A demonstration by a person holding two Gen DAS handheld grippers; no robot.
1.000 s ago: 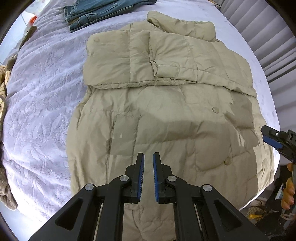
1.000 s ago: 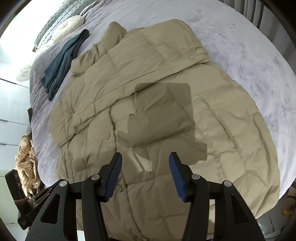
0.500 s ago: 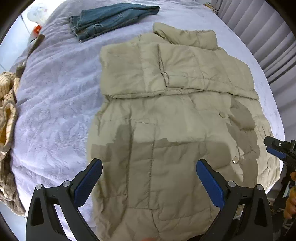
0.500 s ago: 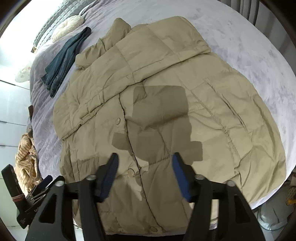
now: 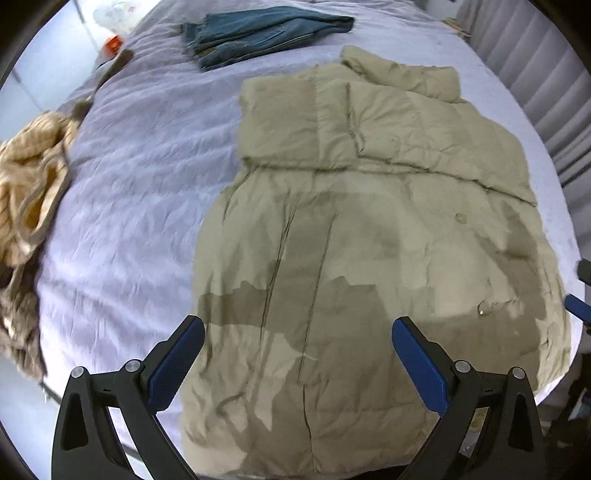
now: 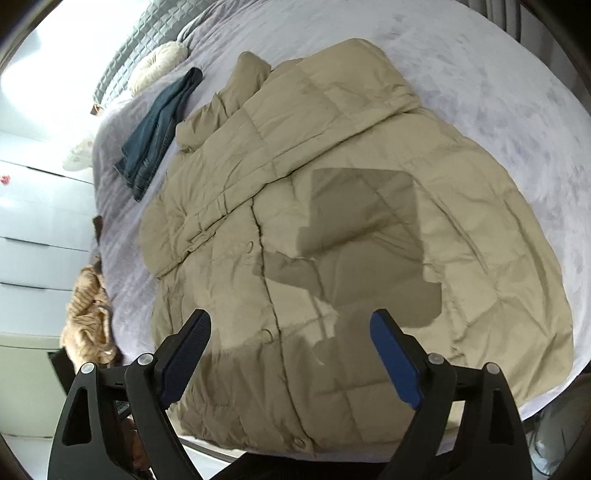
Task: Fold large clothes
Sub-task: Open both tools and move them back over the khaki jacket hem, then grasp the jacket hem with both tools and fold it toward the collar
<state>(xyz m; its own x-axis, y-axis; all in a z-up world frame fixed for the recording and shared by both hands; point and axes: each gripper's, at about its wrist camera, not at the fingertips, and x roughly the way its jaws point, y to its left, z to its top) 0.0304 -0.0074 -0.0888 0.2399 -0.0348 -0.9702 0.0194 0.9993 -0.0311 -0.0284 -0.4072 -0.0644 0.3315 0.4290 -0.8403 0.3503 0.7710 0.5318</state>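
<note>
Jacket first: your khaki quilted puffer jacket (image 5: 369,229) lies flat on the pale lilac textured bedspread (image 5: 140,177), front side up, snap buttons showing along the closed placket. Both sleeves are folded across the chest, forming a padded band just below the collar; the collar end points toward the far side of the bed, the hem toward you. In the right wrist view the same jacket (image 6: 332,206) fills most of the frame, its hem reaching the near bed edge.

Your left gripper (image 5: 297,332) hovers above the lower half of the jacket, blue-padded jaws spread wide, nothing between them, pads clear of the fabric. Your right gripper (image 6: 290,330) hangs over the placket near the hem; its jaws are opening, with nothing gripped, only the jacket surface below. Both cast blocky shadows on the fabric.

Further out: folded blue denim jeans (image 5: 258,33) lie on the bedspread beyond the collar, well apart from the jacket. A crumpled tan striped garment (image 5: 29,173) is heaped at the left edge of the bed. A round cream cushion (image 6: 159,64) rests against the grey quilted headboard (image 6: 125,51). White drawer fronts (image 6: 33,229) stand beside the bed.
</note>
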